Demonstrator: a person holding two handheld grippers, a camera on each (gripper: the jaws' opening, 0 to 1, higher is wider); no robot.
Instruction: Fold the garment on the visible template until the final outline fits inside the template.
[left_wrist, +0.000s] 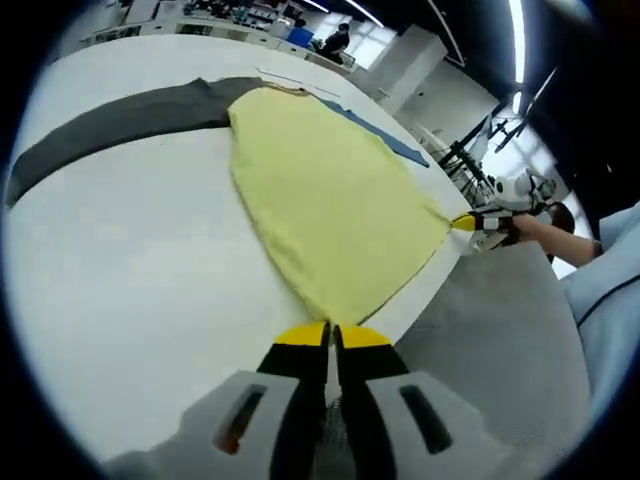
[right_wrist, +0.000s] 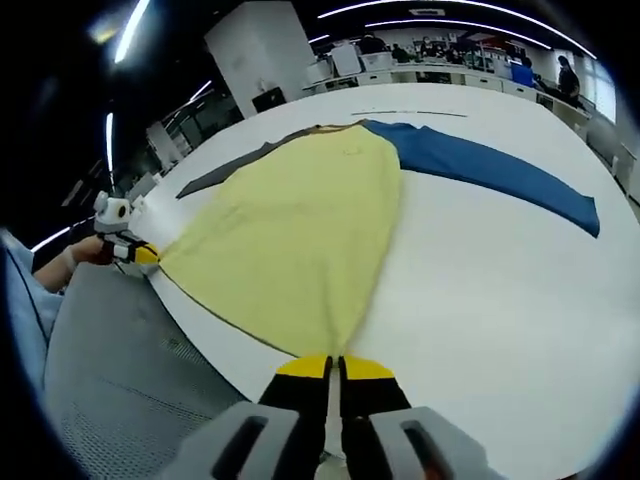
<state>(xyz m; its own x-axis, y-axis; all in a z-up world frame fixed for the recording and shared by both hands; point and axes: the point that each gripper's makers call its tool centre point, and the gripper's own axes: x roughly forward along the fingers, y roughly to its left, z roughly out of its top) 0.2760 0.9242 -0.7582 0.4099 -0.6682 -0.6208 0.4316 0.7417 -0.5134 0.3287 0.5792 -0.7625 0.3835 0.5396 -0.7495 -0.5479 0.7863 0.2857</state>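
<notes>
Both grippers pinch garment (left_wrist: 330, 200) hem corners, cloth soft, light, limp.
Left gripper (left_wrist: 331, 335) and right gripper (right_wrist: 333, 367) jaws closed on yellow hem at the table (left_wrist: 130, 270) edge; sleeves trail.

In the left gripper view the blue sleeve (left_wrist: 385, 135) is mostly hidden behind the yellow body of the garment (left_wrist: 330, 200); just a narrow strip shows. In the right gripper view the grey sleeve (right_wrist: 235, 165) is likewise mostly covered. The hem corner under each gripper's closed jaws cannot be seen, so the grip itself is hidden. The people (left_wrist: 335, 40) at the far desks are too small to make out.
</notes>
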